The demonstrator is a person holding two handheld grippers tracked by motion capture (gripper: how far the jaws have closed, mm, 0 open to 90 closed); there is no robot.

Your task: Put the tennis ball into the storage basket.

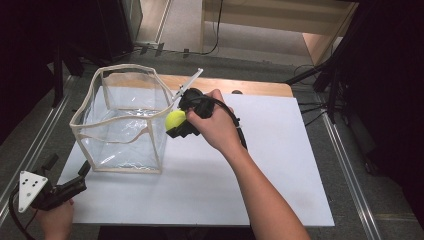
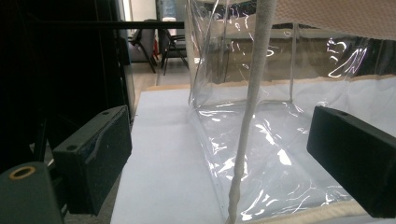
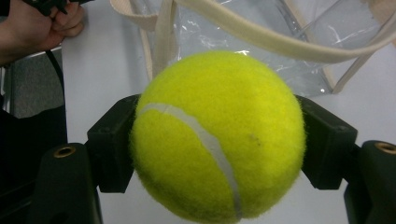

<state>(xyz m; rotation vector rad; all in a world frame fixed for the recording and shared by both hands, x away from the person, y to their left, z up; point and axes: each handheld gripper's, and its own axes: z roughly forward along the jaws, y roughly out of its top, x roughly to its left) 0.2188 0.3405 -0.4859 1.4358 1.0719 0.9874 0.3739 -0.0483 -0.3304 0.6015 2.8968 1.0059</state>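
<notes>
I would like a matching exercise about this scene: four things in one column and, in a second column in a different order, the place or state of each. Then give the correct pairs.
Things:
1. tennis ball
2. clear bag
3. left tongs
4. right tongs

Places or states:
A. open, low at the near left corner of the white mat
B. shut on a yellow-green thing, beside the bag's right wall
C. standing open-topped on the left part of the mat, with a cream trim
D. gripped between two black jaws, outside the bag

Pairs: 1-D, 2-C, 3-A, 4-B
</notes>
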